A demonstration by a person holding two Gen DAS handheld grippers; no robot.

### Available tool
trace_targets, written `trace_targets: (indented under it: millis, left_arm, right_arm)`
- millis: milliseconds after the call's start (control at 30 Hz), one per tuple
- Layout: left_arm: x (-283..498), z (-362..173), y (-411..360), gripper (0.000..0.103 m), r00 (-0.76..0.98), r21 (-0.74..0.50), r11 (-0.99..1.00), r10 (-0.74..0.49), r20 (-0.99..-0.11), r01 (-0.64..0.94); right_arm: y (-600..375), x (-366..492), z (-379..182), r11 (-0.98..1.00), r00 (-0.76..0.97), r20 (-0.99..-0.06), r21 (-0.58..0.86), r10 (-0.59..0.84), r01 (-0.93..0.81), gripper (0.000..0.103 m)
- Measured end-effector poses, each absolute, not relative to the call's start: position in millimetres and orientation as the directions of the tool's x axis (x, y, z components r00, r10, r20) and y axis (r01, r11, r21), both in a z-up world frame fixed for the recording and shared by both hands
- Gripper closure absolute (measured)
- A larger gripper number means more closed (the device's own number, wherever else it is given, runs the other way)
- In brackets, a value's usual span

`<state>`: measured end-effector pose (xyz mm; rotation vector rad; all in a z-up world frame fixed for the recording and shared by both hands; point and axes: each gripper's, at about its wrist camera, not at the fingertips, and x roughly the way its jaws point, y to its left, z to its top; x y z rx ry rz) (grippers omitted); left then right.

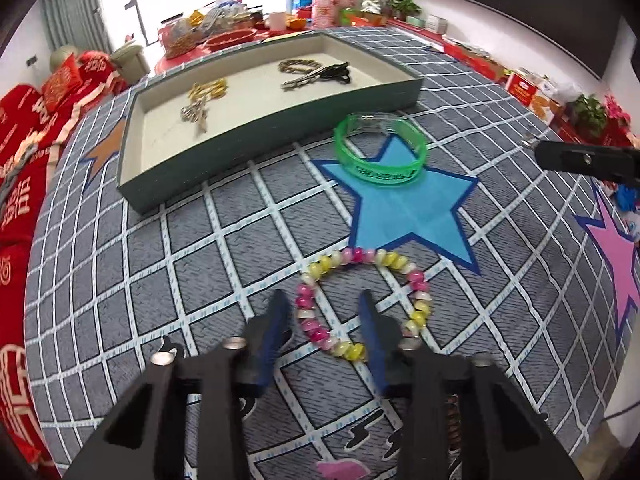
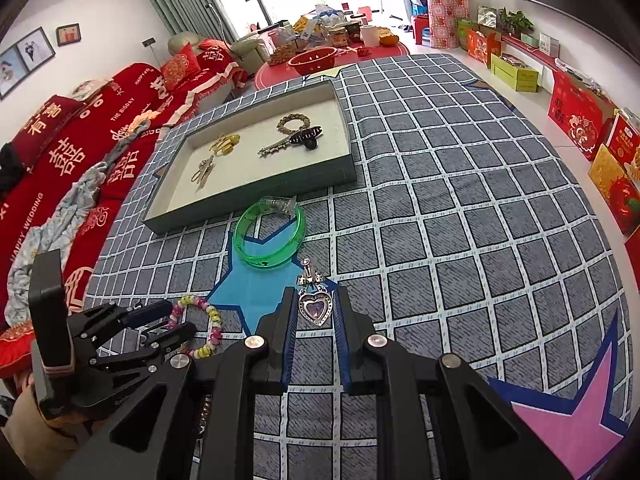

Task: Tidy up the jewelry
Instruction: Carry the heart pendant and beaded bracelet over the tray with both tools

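While tongs (image 2: 314, 312) straddle pendant (image 2: 316, 307), bangle (image 2: 269, 236) beyond

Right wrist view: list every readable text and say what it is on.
"HAPPY WEDDING": red sofa cover, lower left.
"THE BIGDAY": same cover, further back.
Large white Chinese characters on that cover: visible, not transcribed here.
Green bangle: dark marks on its rim, too small to read.
Red gift boxes: print blurred, unreadable.

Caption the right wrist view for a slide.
Right hand-held gripper open around heart pendant, tray beyond.
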<state>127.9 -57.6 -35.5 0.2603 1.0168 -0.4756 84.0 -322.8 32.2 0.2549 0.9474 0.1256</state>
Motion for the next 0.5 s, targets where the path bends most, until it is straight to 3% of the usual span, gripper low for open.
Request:
trace_targets:
  millis: [33, 500]
  left_arm:
    - [126.2, -35.2, -59.2, 0.081, 0.433, -0.015, 0.862, -0.269, -0.860, 0.506]
    - [136.2, 15.3, -31.6, 0.081, 0.542, -0.096, 0.911, -0.321, -0.777, 0.402]
  right_arm:
    - [-322.0, 83.8, 32.8, 0.963, 0.581, -0.784, 0.271, 0.218, 0.004, 0.084]
    - [-313.3, 103.3, 60.5, 0.955, 0.606, -0.755, 0.296, 0.252, -0.029, 0.084]
